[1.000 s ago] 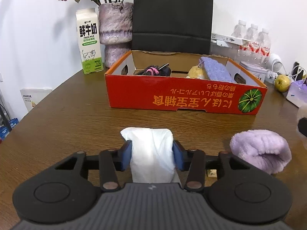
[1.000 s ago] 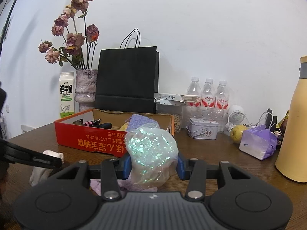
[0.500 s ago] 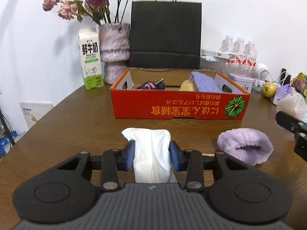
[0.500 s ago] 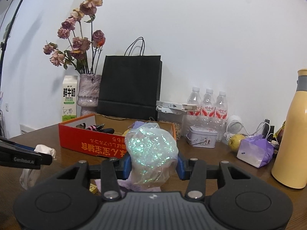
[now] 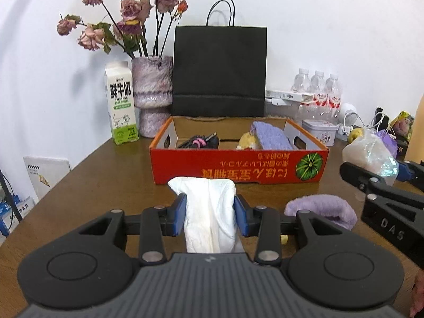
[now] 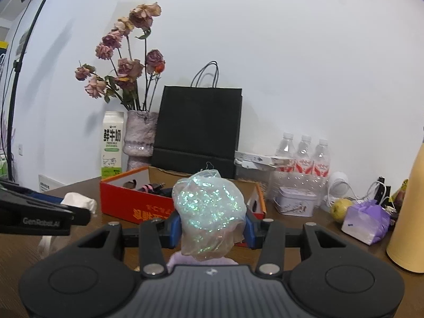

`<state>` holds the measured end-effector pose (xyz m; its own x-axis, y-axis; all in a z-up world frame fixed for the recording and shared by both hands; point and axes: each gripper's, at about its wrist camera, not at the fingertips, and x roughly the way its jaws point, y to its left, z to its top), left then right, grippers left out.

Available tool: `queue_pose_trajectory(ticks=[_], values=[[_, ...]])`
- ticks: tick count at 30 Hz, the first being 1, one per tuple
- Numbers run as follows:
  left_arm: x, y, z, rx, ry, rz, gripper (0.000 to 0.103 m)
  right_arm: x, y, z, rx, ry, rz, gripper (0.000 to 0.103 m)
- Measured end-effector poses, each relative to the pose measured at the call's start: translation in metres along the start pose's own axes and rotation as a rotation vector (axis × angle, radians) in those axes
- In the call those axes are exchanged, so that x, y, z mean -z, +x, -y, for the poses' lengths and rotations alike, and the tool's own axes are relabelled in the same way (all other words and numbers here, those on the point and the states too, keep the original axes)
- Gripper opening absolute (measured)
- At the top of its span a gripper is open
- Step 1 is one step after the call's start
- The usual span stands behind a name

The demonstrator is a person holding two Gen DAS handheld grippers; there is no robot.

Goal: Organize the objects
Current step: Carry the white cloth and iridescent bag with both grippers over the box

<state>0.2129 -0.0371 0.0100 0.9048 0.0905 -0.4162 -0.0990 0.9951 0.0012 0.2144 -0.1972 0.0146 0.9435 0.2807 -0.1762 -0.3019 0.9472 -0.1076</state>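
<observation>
Between your left gripper's (image 5: pixel 209 213) blue pads (image 5: pixel 180 214) sits a white cloth (image 5: pixel 208 212), clamped on both sides and lifted off the table (image 5: pixel 92 185); its crumpled top pokes forward past the fingertips. Your right gripper (image 6: pixel 212 225) is likewise clenched on a glittery bag (image 6: pixel 209 212), a translucent bundle with iridescent flecks that bulges up above the pads. Seen from the left wrist, that bag (image 5: pixel 371 156) hangs at the right edge, above the wood. Just below and beside it a purple fuzzy cloth (image 5: pixel 322 209) lies loose on the table, untouched by either claw. Beyond both grippers stands the red box (image 5: pixel 238 167), open-topped, with upside-down print and a green pumpkin on its front wall. Inside it you have a dark item with a pink band (image 5: pixel 200 141) to the left, and a yellow lump (image 5: pixel 247 141) under a lavender knit piece (image 5: pixel 270 136) to the right. Behind the box a black bag (image 5: pixel 220 71) stands upright against the wall, with a vase (image 5: pixel 152 92) of dried roses and a milk carton (image 5: pixel 122 106) to its left. To the right of the box are a tin (image 5: pixel 319 131), three water bottles (image 5: pixel 318 87) and a yellowish fruit (image 6: pixel 340 208). At the far right, in the right wrist view, a tall yellow bottle (image 6: pixel 408 225) stands near a purple packet (image 6: pixel 367 221).
</observation>
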Motion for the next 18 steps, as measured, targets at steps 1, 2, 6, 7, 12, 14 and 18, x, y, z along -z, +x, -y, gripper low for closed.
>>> queue_pose_trajectory(ticks=[1,2,6,7,12,14,18], values=[[-0.002,-0.001,0.000,0.001,0.000,0.006,0.039,-0.002,0.001,-0.001,-0.004,0.001,0.001,0.044],[-0.005,-0.001,-0.001,0.004,-0.001,0.013,0.039,-0.004,0.002,-0.002,-0.008,0.004,0.002,0.044],[-0.016,-0.001,-0.002,0.005,-0.001,0.038,0.039,-0.010,0.009,-0.007,-0.021,0.006,0.001,0.044],[-0.019,0.000,-0.002,0.006,-0.001,0.042,0.039,-0.011,0.011,-0.008,-0.023,0.005,0.000,0.044],[-0.032,0.005,-0.002,0.002,-0.006,0.060,0.039,-0.019,0.019,-0.010,-0.033,0.014,0.001,0.044],[-0.038,0.009,-0.003,0.007,-0.017,0.064,0.039,-0.023,0.024,-0.011,-0.037,0.018,0.002,0.044],[-0.047,0.015,-0.003,0.005,-0.019,0.079,0.039,-0.030,0.034,-0.013,-0.044,0.024,0.006,0.044]])
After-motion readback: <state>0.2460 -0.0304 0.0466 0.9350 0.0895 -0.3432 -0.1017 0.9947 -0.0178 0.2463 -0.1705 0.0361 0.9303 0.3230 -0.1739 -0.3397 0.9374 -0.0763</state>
